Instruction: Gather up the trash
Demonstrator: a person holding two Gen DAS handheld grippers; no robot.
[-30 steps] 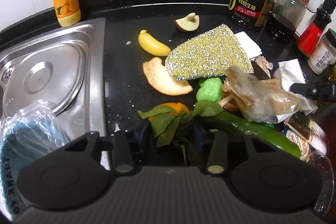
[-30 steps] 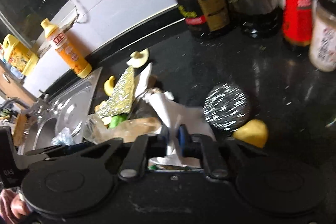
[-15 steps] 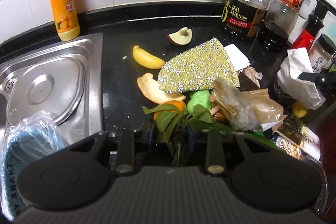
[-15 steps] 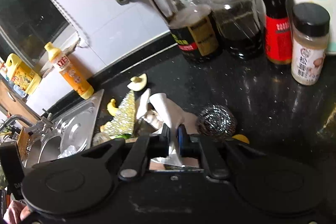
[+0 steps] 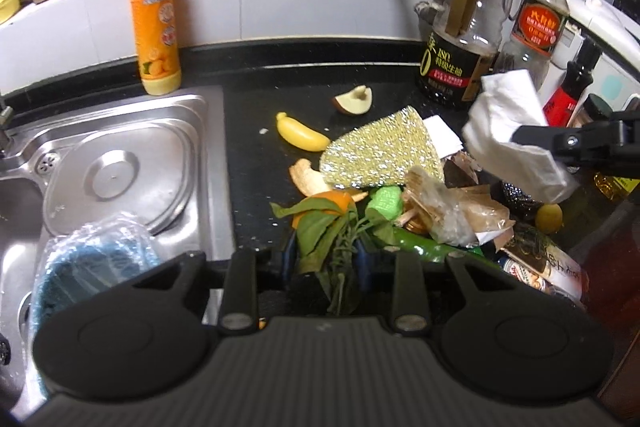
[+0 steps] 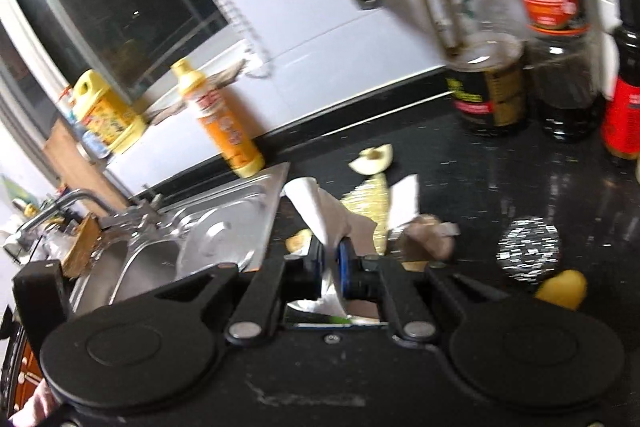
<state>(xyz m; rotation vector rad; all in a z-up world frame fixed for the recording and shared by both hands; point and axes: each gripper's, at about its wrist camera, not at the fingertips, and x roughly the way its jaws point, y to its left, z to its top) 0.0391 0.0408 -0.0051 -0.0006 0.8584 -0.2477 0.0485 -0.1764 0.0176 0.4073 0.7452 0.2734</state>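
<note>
My left gripper (image 5: 325, 259) is shut on a bunch of green leaves (image 5: 324, 235) and holds it just above the black counter (image 5: 256, 155). My right gripper (image 6: 331, 267) is shut on a crumpled white tissue (image 6: 320, 211), lifted clear of the counter; in the left wrist view the tissue (image 5: 512, 135) hangs at the right. Below lies a heap of trash: a glittery sponge (image 5: 380, 155), a clear wrapper (image 5: 448, 211), an orange peel (image 5: 312, 179), a green chilli (image 5: 424, 247), a banana-shaped piece (image 5: 302, 137) and an apple slice (image 5: 354, 101).
A steel sink (image 5: 112, 171) with a lid lies left, a plastic bag (image 5: 88, 259) in it. An orange detergent bottle (image 5: 154, 7) stands at the wall. Sauce bottles (image 5: 460, 39) crowd the back right. A steel scourer (image 6: 528, 251) and a yellow piece (image 6: 562, 289) lie right.
Both grippers have risen. The left one closed on the leaves and lifted them off the heap. The right one carried the tissue up and leftward, away from the scourer.
</note>
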